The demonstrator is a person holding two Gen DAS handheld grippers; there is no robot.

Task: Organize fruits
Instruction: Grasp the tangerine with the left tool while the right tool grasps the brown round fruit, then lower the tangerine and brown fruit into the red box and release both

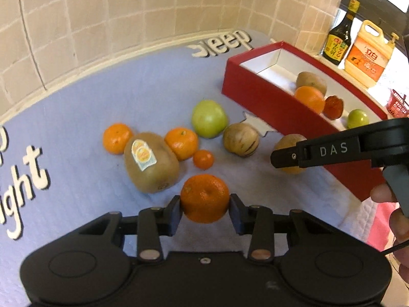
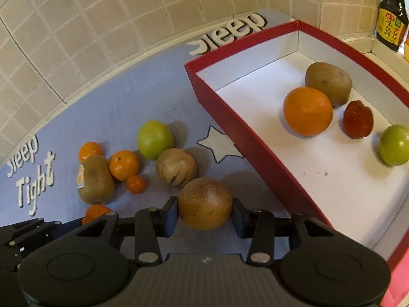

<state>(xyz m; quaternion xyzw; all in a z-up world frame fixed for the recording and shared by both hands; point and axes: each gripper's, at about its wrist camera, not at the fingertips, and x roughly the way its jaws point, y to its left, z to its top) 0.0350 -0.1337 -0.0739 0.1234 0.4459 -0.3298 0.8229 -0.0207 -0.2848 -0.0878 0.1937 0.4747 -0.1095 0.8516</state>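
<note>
Red box [image 2: 258, 158] near end empty; four fruits crowd far end; loose fruit cluster [image 2: 143, 163] left.

A red box [image 2: 230, 133] with a white inside sits on a pale blue mat [image 2: 122, 107] with white lettering. The tangerines [image 1: 204, 198] are orange, the plum [image 1: 209, 118] green, and one round beige fruit [image 2: 177, 167] has dark stripes.

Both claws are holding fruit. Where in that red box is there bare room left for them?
The red box is bare at its far end, between the back corner and the kiwi, and along its near white floor in front of the orange. It is crowded mid-box, where kiwi, orange, strawberry and green fruit sit close together.
</note>
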